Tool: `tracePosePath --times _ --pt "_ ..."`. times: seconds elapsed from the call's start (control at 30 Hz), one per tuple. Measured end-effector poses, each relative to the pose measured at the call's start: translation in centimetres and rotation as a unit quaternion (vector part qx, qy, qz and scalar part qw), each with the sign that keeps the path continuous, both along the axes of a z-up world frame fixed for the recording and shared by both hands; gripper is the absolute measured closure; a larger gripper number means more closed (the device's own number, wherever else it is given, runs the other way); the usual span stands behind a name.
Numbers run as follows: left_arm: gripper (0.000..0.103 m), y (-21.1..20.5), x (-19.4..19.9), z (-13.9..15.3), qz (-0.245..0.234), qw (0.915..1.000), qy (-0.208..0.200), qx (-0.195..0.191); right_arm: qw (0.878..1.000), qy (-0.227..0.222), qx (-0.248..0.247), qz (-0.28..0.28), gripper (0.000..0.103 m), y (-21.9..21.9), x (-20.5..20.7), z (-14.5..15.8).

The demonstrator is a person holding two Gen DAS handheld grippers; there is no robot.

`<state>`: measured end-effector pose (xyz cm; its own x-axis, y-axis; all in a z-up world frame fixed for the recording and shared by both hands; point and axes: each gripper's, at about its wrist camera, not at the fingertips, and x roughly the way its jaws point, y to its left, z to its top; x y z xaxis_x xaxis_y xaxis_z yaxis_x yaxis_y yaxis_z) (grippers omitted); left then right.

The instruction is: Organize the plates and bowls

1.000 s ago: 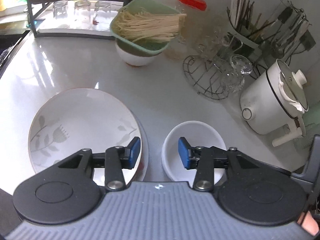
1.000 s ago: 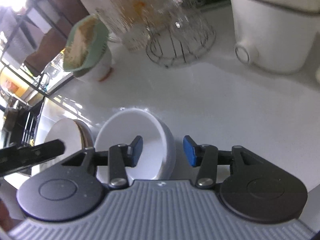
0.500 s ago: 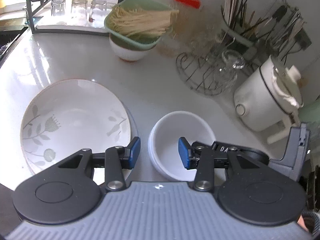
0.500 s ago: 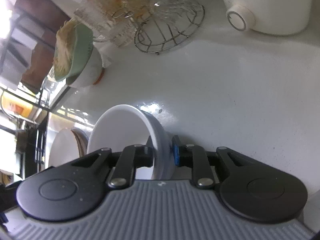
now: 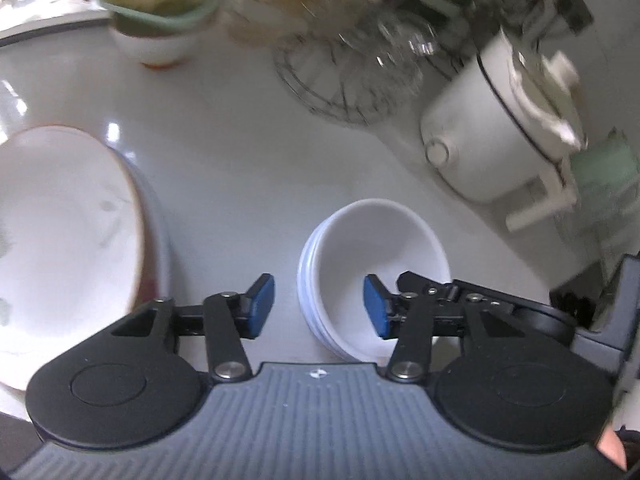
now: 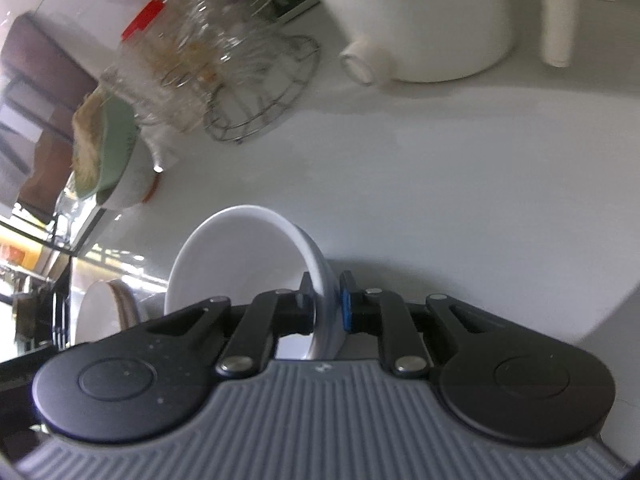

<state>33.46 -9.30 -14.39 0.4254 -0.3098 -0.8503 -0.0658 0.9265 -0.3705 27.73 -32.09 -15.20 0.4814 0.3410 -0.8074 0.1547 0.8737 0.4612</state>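
Note:
A stack of white bowls (image 5: pixel 372 248) sits on the white counter, right of a large white plate (image 5: pixel 60 220) that lies on another plate. My left gripper (image 5: pixel 318 306) straddles the stack's left rim. One blue pad is inside the bowl and one outside, its jaws are opening, and neither pad presses on the rim. My right gripper (image 6: pixel 326 304) is shut on the white bowl's (image 6: pixel 240 264) right rim, with the wall pinched between its pads. The left wrist view shows that right gripper (image 5: pixel 416 284) at the bowl's far side. The plates (image 6: pixel 100 312) show at the lower left of the right wrist view.
A white electric pot (image 5: pixel 492 132) stands at the right. A wire rack with glasses (image 5: pixel 348 76) and a red-lidded jar (image 6: pixel 144 24) stand at the back. A green colander of noodles (image 5: pixel 160 12) rests on a bowl at the back left. Bare counter (image 6: pixel 440 184) lies between bowls and pot.
My right gripper closed onto the bowl's rim and rolled. My left gripper swung right from the plate over the bowl's left rim, and its jaws widened.

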Motion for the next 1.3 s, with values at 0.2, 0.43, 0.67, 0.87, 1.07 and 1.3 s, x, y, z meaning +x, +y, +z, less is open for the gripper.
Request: tracePosePath --times 0.2,0.43,0.67,0.87,1.07,1.3 --pt "0.044 -3.1 1.2 -2.3 -0.041 0.9990 0.015 -0.006 1.000 0.000 0.000 -0.022 0.088 -1.9 -1.1 -0.1" --pt "0.045 -4.6 1.9 -4.4 -0.048 0.9987 0.020 0.003 1.000 -0.010 -0.003 -0.008 0.088 -3.1 -1.3 -0.1" --pt "0.068 -4.9 2.3 -5.5 -0.046 0.9986 0.023 -0.008 1.000 -0.013 0.001 0.009 0.088 -2.9 -1.3 -0.2" --pt "0.081 -5.2 3.0 -5.1 -0.043 0.9989 0.017 -0.003 1.000 -0.006 0.003 0.008 0.088 -3.6 -1.3 -0.2" --pt "0.081 -4.7 2.8 -3.6 -0.041 0.9988 0.021 -0.015 1.000 -0.013 0.010 -0.002 0.088 -3.6 -1.7 1.1" --pt "0.081 -4.2 2.3 1.1 -0.057 0.9983 0.010 -0.003 0.999 -0.040 0.006 -0.005 0.087 -3.0 -3.1 4.8"
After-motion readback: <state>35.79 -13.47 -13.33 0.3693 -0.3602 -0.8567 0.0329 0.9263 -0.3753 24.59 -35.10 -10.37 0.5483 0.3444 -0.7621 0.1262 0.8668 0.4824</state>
